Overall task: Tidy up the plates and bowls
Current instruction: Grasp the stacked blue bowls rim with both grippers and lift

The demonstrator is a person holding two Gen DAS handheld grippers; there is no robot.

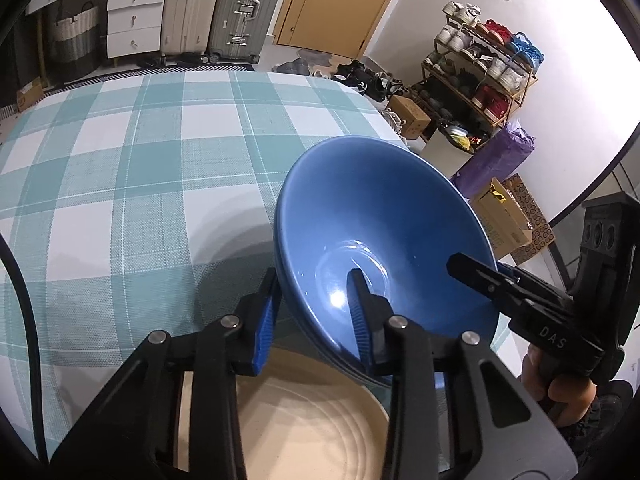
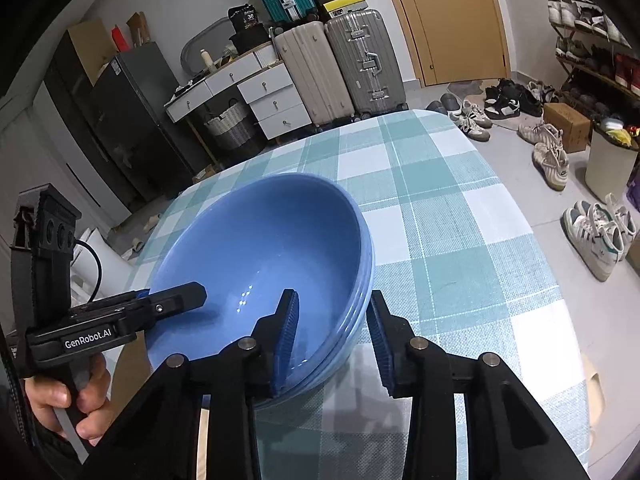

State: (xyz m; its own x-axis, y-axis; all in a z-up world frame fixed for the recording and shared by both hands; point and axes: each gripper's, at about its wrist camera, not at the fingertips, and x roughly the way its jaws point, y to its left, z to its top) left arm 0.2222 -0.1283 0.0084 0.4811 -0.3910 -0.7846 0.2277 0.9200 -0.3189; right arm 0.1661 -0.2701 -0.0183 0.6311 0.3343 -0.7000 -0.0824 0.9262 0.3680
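A stack of blue bowls [image 1: 384, 216] is held above the checked table, tilted in the left wrist view. My left gripper [image 1: 316, 316] straddles its near rim, one finger outside and one inside, with a gap to the outer wall. My right gripper [image 2: 334, 332] straddles the opposite rim of the bowls [image 2: 264, 248] the same way, jaws parted around the stacked rims. Each gripper shows in the other's view, on the rim. A cream plate [image 1: 304, 420] lies below the left gripper.
The teal-and-white checked tablecloth [image 1: 132, 168] covers the table. Beyond it stand suitcases [image 1: 240, 8], white drawers [image 1: 136, 20], a shoe rack [image 1: 480, 68], cardboard boxes [image 1: 508, 220], and shoes on the floor [image 2: 596, 236].
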